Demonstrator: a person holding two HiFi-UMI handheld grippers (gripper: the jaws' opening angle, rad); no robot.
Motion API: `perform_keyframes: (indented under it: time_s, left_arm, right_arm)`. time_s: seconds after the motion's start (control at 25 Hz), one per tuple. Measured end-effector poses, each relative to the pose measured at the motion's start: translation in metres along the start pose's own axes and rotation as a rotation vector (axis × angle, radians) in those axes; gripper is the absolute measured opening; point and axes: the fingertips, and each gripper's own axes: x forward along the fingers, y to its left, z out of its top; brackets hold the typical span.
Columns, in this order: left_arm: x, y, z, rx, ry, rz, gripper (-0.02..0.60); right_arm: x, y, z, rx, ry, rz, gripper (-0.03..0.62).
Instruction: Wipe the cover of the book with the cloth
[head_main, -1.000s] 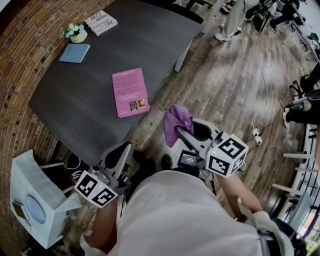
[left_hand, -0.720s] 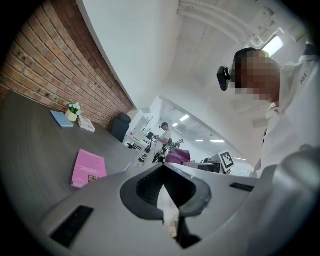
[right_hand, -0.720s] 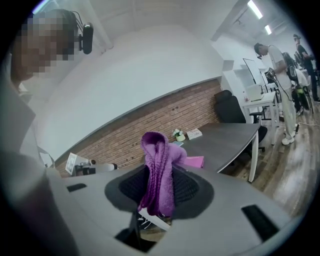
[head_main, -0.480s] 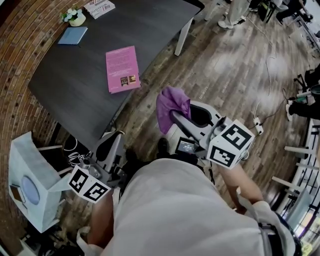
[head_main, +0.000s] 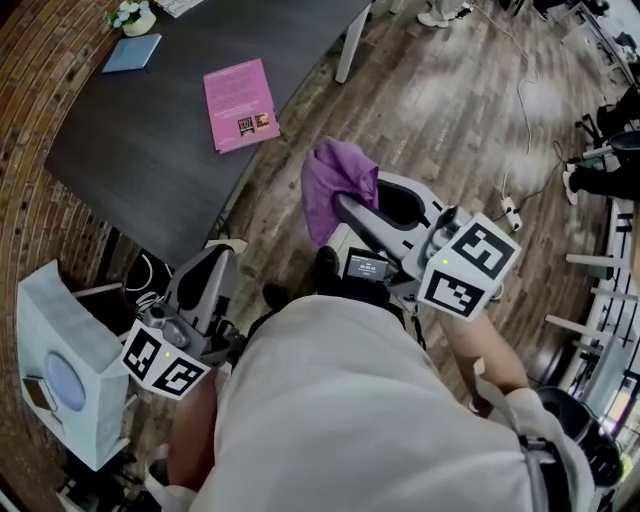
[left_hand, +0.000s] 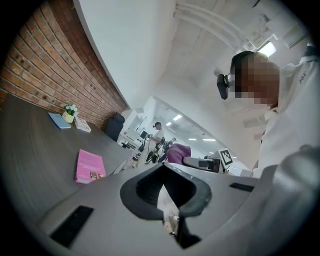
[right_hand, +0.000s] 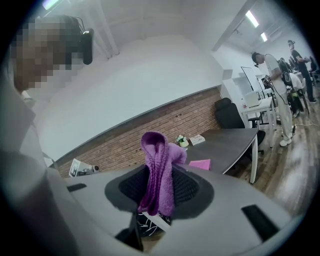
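Note:
A pink book (head_main: 240, 105) lies flat near the front edge of the dark grey table (head_main: 130, 150); it also shows in the left gripper view (left_hand: 90, 166) and, small, in the right gripper view (right_hand: 200, 164). My right gripper (head_main: 345, 205) is over the wooden floor, off the table, shut on a purple cloth (head_main: 335, 185). The cloth (right_hand: 157, 170) stands up between the jaws and droops over them. My left gripper (head_main: 222, 255) is low beside the table's near corner, shut with nothing in it (left_hand: 162, 187). Both grippers are well short of the book.
A blue notebook (head_main: 130, 52) and a small flower pot (head_main: 130, 15) lie at the table's far side. A white paper bag (head_main: 60, 370) stands on the floor at the left. A table leg (head_main: 352, 50) and cables (head_main: 520, 150) are on the wooden floor. People stand in the background.
The table and book have slid up and to the left in the head view. The right gripper with the cloth has come closer to the camera; the left gripper has dropped toward the lower left.

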Motion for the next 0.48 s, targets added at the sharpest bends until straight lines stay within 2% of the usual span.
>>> perform_keyframes:
  time_s: [0.48]
  left_arm:
    - [-0.027, 0.004, -0.001, -0.018, 0.031, -0.093, 0.008]
  right_arm:
    - [-0.002, 0.029, -0.006, -0.014, -0.020, -0.111, 0.129]
